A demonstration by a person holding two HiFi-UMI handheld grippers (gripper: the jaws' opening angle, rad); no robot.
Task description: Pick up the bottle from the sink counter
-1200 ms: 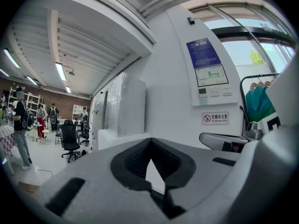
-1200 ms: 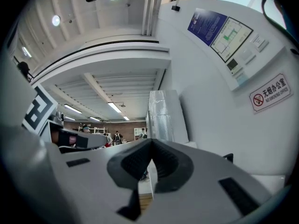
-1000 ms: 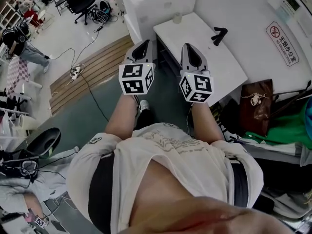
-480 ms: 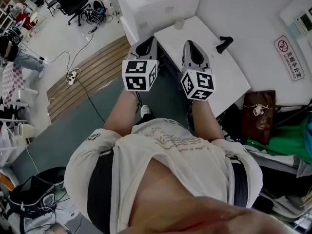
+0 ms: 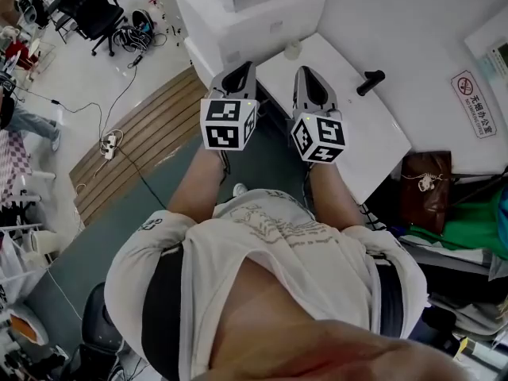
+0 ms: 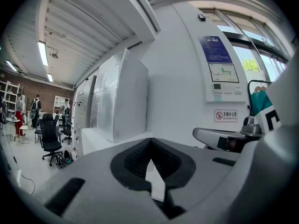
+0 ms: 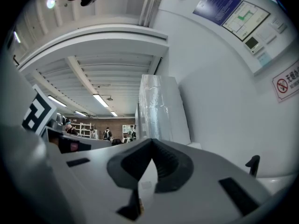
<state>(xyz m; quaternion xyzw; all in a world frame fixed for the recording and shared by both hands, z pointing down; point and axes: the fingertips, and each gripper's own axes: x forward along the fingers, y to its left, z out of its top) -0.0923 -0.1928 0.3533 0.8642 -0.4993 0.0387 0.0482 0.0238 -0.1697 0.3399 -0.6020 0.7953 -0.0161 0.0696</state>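
Observation:
A small pale bottle (image 5: 293,50) stands at the far end of the white sink counter (image 5: 349,141), beside a black faucet (image 5: 371,82). Held side by side at waist height, both grippers point toward that counter. My left gripper (image 5: 236,73) is shut and holds nothing; it hangs over the floor just left of the counter's edge. Over the counter's near-left part, my right gripper (image 5: 311,78) is also shut and empty, well short of the bottle. In the left gripper view the left gripper (image 6: 150,143) has its jaws meeting at the tip, as does the right gripper (image 7: 150,143) in the right gripper view.
A big white wrapped box (image 5: 246,10) stands behind the counter. A brown bag (image 5: 425,189) and green cloth (image 5: 476,221) lie to the right. A no-smoking sign (image 5: 476,94) hangs on the wall. Wooden floor boards (image 5: 143,145), cables and office chairs (image 5: 91,10) lie left.
The view has shifted toward the counter, which now lies closer under the grippers. Both grippers keep the same shut pose side by side.

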